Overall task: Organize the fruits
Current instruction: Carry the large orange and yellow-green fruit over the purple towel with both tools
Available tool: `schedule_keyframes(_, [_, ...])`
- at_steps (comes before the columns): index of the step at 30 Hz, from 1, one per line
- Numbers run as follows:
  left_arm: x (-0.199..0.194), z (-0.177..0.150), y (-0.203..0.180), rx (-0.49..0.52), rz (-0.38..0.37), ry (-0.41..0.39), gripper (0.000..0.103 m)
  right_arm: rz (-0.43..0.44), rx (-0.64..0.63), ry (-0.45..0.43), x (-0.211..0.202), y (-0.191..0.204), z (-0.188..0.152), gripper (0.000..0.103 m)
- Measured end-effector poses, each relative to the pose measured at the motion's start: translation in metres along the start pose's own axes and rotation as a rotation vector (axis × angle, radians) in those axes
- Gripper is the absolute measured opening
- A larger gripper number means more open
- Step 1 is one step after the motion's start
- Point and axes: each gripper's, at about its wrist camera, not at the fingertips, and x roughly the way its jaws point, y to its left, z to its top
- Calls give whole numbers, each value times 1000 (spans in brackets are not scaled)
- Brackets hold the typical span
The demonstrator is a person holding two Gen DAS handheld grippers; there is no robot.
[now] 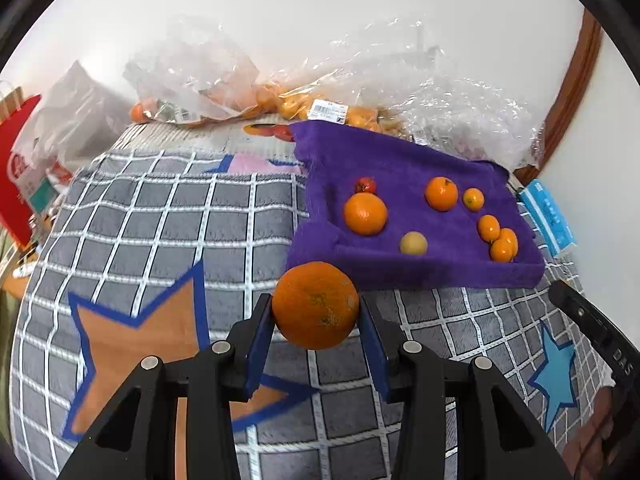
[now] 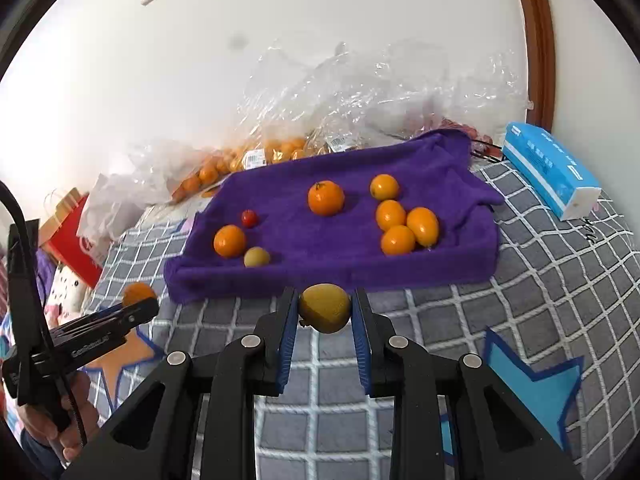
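My left gripper (image 1: pixel 316 310) is shut on a large orange (image 1: pixel 316 305), held above the checked blanket just short of the purple towel (image 1: pixel 404 168). My right gripper (image 2: pixel 325 308) is shut on a small yellow-green fruit (image 2: pixel 325 307), also in front of the purple towel (image 2: pixel 352 160). On the towel lie several oranges, among them a bigger one (image 2: pixel 326 198), a cluster of small ones (image 2: pixel 404 226), a pale yellow fruit (image 2: pixel 257 257) and a small red tomato (image 2: pixel 249 218). The left gripper with its orange (image 2: pixel 138 294) shows at the left of the right wrist view.
Clear plastic bags (image 2: pixel 360 92) holding more small oranges (image 2: pixel 276 150) lie behind the towel against the wall. A blue tissue pack (image 2: pixel 550 168) rests at the right. A red paper bag (image 1: pixel 16 176) and white bags stand at the left. A hand (image 2: pixel 68 416) grips the left tool.
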Motion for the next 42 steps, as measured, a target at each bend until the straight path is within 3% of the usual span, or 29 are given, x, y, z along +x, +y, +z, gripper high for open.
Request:
schedule_keyframes(12, [-3,-1,3,81,-99,15,40,-47,104,-40,-3,11,6,26])
schedule_keyframes(21, [-15,-9,2,101,-101,15,40,-82,162,-45,-11,5,-3,26])
schedule_keyframes(35, [-43,-6,-14,12,10,-58,40,-20,-9,-51,-22,1,15,26])
schedule_keyframes(42, [-52,6,-30,-32,17,-66,40,12,-80,-49,-30,0,29,26])
